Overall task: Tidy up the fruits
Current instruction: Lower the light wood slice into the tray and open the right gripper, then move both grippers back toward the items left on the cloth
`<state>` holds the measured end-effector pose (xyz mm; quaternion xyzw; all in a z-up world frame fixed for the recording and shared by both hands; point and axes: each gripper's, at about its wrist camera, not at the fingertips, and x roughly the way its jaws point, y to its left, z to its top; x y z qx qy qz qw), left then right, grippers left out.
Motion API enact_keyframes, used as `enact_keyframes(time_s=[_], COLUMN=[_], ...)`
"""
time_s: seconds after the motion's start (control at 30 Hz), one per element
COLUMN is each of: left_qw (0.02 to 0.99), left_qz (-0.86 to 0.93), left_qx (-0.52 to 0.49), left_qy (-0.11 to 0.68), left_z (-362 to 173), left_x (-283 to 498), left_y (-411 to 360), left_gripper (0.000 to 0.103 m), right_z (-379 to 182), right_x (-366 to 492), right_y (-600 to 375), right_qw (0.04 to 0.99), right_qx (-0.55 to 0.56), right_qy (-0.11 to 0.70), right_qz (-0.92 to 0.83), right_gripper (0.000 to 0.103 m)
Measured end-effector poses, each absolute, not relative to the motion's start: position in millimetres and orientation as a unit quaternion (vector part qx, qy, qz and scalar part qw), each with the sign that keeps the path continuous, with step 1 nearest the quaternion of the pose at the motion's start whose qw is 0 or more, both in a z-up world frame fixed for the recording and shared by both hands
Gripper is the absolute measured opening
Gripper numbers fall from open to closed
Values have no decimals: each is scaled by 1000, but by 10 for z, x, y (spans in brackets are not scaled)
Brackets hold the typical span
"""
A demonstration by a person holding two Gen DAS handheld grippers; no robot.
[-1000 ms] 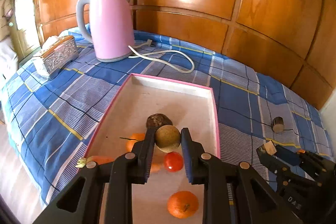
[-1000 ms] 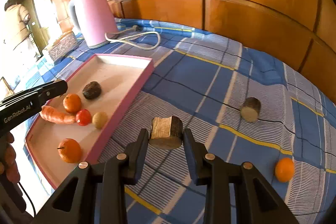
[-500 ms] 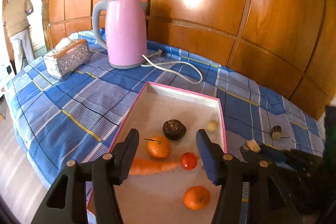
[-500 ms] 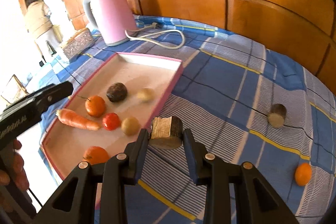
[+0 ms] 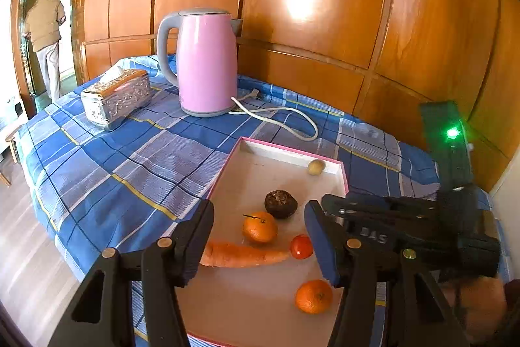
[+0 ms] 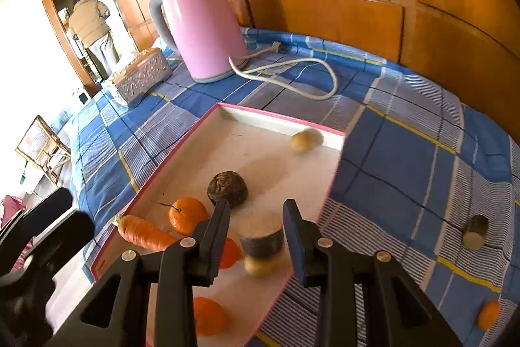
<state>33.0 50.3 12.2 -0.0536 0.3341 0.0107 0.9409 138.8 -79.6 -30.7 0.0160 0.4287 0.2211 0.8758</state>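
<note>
Fruits lie in the pink-rimmed tray [image 5: 343,181]. Left gripper [image 5: 258,241] jaws have just been opening, empty. Right gripper [image 6: 256,236] jaws grip a wooden block [image 6: 261,238].

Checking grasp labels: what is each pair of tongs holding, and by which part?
Right tongs pinch the short bark-covered wooden cylinder by its curved sides; left tongs, just opened, hold nothing.

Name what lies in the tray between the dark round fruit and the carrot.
A stemmed orange lies between the dark round fruit and the carrot in the pink-rimmed tray, shown best in the left wrist view.
</note>
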Motion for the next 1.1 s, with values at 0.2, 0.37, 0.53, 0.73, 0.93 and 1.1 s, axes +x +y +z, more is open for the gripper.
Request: enact_keyframes(time_s=[0.2,0.37,0.53,0.73,0.93,1.1], left_qw=[940,941,942,944,947,947], left_qz=[15,19,13,1,-11,-27], left_qx=[-58,-58,-55,-43,-28,-12], left_qy=[337,332,331,327,319,320], left_z=[98,104,121,148,199,213], left_x=[299,267,240,166,91,65], left_y=[562,581,529,388,222,44], left_gripper=[59,59,59,59,66,66], right_z=[-358,-354,-302,-217,-136,-117], right_x=[1284,1042,788,621,472,380], right_y=[-735,-869,-1059,-1270,-1360,-1462], right_qw=[877,889,904,916,928,933], right_qx=[9,-2,-19,-11,-20,-23], right_qy=[429,417,399,383,358,348], right_qz=[218,190,150,118,99,88], right_gripper=[35,35,35,35,35,35])
